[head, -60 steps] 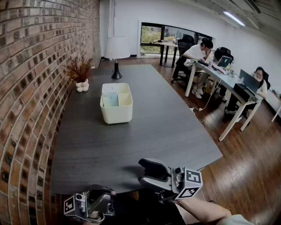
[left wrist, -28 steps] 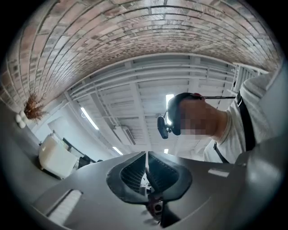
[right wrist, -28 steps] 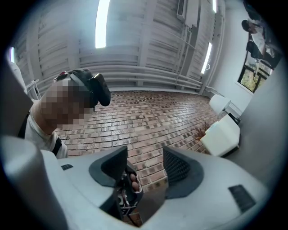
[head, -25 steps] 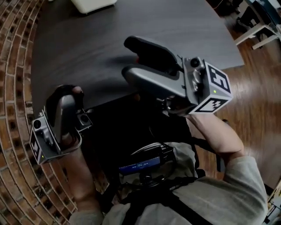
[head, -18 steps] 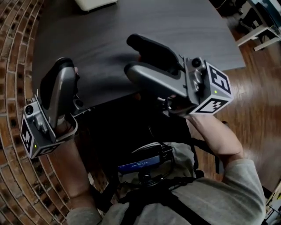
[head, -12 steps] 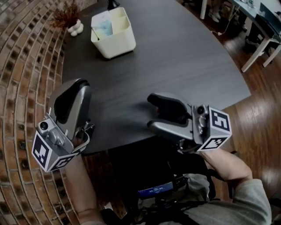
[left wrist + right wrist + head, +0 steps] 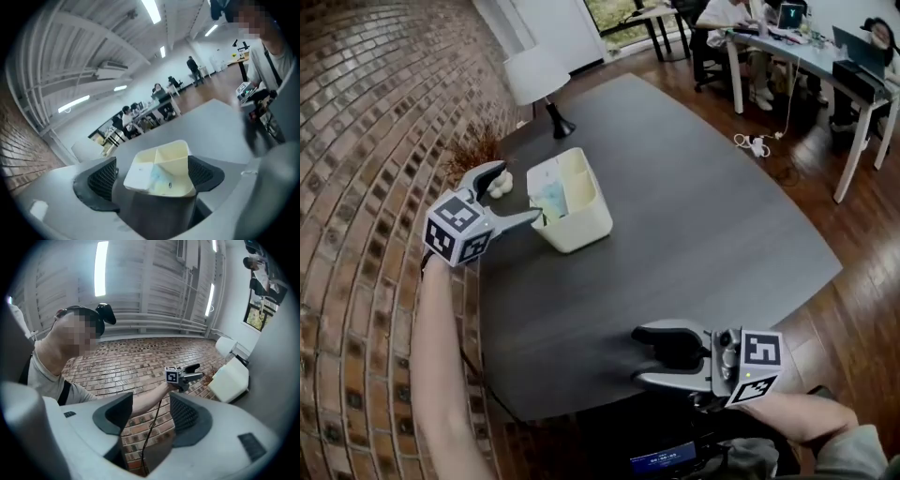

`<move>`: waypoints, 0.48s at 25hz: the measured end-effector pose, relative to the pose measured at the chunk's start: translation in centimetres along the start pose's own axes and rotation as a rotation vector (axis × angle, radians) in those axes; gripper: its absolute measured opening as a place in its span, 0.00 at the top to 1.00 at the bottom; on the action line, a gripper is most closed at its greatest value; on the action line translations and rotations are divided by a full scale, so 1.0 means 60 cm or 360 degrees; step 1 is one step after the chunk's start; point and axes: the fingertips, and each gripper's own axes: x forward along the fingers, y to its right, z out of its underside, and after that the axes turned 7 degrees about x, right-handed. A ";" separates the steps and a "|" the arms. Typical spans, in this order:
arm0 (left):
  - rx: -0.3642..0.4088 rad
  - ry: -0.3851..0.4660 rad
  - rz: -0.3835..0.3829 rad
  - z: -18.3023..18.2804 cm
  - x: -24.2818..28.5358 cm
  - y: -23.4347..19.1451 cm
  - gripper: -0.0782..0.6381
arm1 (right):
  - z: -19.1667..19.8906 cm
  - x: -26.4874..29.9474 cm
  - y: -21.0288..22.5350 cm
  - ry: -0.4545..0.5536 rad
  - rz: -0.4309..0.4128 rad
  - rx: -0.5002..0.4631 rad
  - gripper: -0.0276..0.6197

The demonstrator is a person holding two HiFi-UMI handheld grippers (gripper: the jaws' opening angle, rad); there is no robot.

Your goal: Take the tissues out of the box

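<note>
At a dark table (image 7: 694, 225) along a brick wall, the left gripper (image 7: 517, 194) hangs just beside the cream box (image 7: 581, 230). Its jaws are opening wide, with nothing pressed between the pads. The tissues (image 7: 548, 199), a pale blue pack, stand in the box's compartment on the wall side, the one closest to those jaws. The box lies ahead of and slightly below the left gripper. Its long axis runs away from the person, roughly across the line of the jaws.

The right gripper (image 7: 639, 354) hovers over the table's near edge, well apart from the box, with its jaws moderately parted and empty. The reach into the box looks to belong to the left hand.

The left gripper view frames the box (image 7: 180, 149) squarely between the two pads, with the bluish tissues (image 7: 157, 177) visible inside. It does not settle how far the tips are from the rim. The head view shows that the lower jaw tip is close to the box's side wall. The right gripper view adds only a distant look at the left gripper (image 7: 187, 373) and the box (image 7: 229, 378).
</note>
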 end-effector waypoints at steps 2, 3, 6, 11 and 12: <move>0.0059 -0.0174 0.0102 0.037 0.039 -0.019 0.24 | 0.000 0.000 -0.001 0.0004 0.0000 0.0007 0.55; 0.0071 -0.0234 0.0161 0.051 0.056 -0.025 0.24 | -0.001 0.001 -0.002 0.0009 -0.0004 0.0011 0.55; 0.0047 -0.0365 0.0350 0.079 0.103 -0.030 0.20 | -0.003 0.000 0.000 0.0025 -0.0008 0.0026 0.55; 0.0130 -0.0670 0.0564 0.144 0.167 -0.023 0.08 | -0.008 0.003 -0.001 0.0051 -0.0026 0.0050 0.55; 0.0124 -0.0693 0.0596 0.150 0.178 -0.020 0.07 | -0.011 0.001 0.000 0.0059 -0.0025 0.0054 0.55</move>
